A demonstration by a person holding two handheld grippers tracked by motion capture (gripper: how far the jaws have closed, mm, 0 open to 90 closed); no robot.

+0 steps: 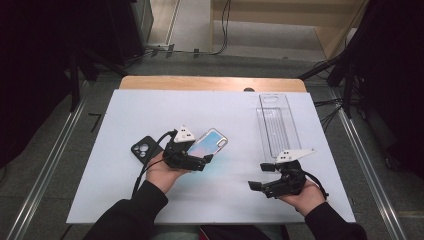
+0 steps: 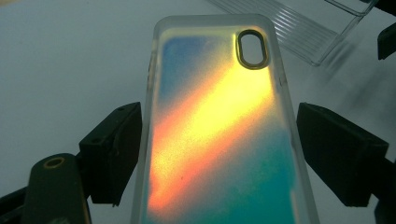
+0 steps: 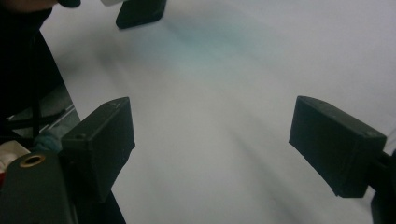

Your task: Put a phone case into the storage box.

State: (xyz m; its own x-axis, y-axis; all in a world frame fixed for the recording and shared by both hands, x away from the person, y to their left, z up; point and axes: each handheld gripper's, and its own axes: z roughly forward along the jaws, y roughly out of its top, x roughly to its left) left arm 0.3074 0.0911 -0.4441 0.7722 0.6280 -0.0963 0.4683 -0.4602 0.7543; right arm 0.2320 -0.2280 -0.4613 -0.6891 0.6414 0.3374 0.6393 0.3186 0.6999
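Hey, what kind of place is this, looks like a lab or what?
Probably a lab or recording studio: a white board-topped table flanked by metal rails, black curtains at both sides, and loose cables across the grey floor.

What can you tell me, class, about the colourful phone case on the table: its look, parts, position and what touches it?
The phone case has a clear, frosted rim and a shiny back that shifts from blue through yellow and orange to teal. An oval camera hole sits near one top corner. It looks like flexible plastic and seems to lie flat, slanted, on the white table. It lies between the open jaws of the left claw; the left pad looks very close to its edge, the right one stands clear.
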